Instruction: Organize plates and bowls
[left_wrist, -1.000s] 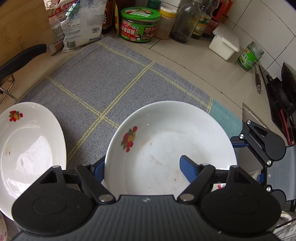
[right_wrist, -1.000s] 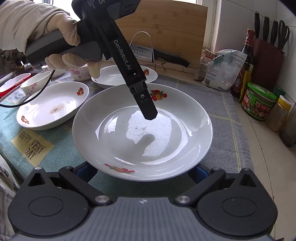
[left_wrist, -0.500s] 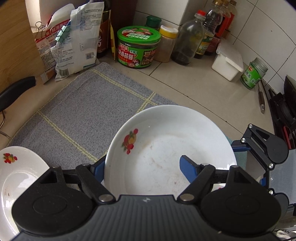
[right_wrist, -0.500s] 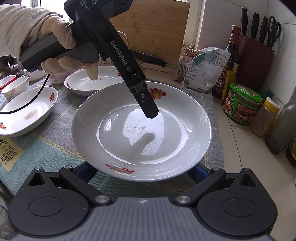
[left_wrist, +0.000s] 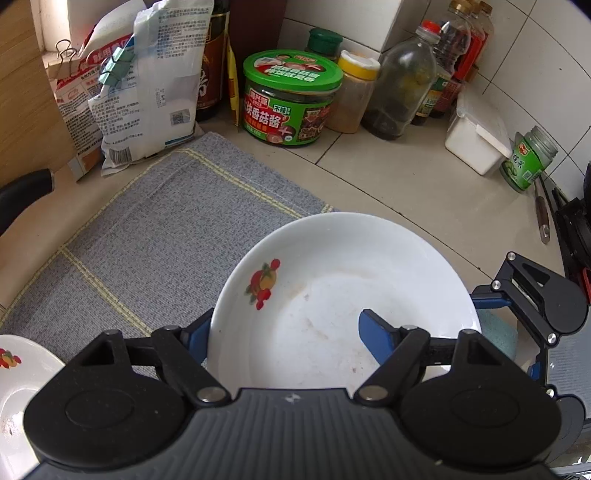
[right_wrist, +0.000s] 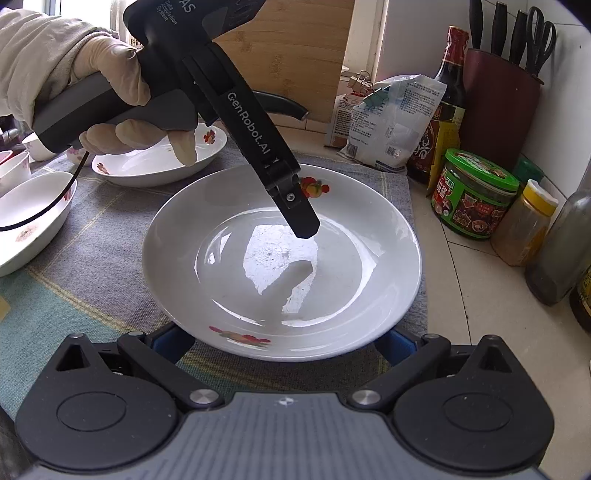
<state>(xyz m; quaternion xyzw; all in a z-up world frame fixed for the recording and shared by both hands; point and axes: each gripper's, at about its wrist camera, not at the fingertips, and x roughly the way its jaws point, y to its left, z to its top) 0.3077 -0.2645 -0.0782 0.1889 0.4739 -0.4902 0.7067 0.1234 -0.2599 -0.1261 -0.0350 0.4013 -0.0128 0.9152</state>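
Left tongs clamp far rim of plate, one finger inside, one under. Right tongs straddle near rim; grip unclear. Plate hangs between both hands above grey mat, near its worktop-side edge.

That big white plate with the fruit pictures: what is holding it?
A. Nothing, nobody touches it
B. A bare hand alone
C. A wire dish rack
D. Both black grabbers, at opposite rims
D: the left gripper clamps one rim of the plate, while the right gripper straddles the near rim.
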